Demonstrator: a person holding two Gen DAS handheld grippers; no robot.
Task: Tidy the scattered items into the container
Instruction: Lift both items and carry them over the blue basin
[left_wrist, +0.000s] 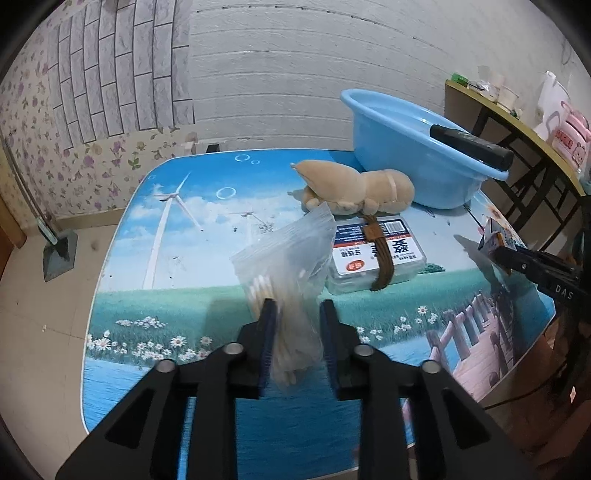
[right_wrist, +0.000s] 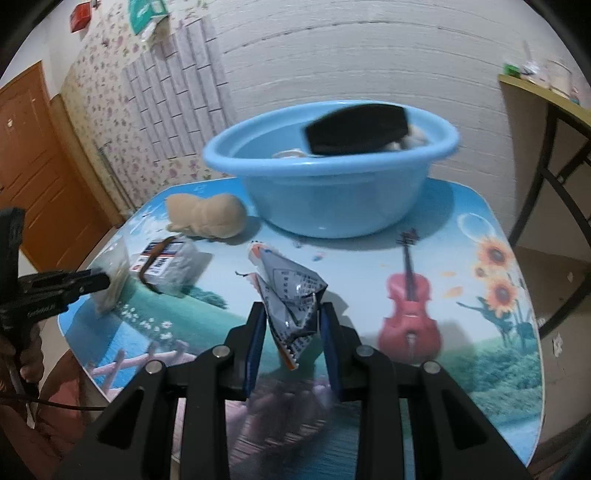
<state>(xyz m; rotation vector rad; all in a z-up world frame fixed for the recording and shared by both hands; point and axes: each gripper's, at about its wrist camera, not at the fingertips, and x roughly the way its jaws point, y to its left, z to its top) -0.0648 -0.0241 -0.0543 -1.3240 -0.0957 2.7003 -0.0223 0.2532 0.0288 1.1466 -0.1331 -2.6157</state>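
Fingers of left gripper (left_wrist: 297, 332) pinch swab bag (left_wrist: 291, 258) — right gripper (right_wrist: 291, 332) clamps foil packet (right_wrist: 291, 295).

The blue basin (right_wrist: 332, 192) is motion-blurred in the right wrist view, and a black object (right_wrist: 356, 127) across its rim hides most of the pale contents. In the left wrist view the basin's (left_wrist: 406, 147) inside is out of sight, and the right gripper (left_wrist: 496, 253) is cut off by the frame edge
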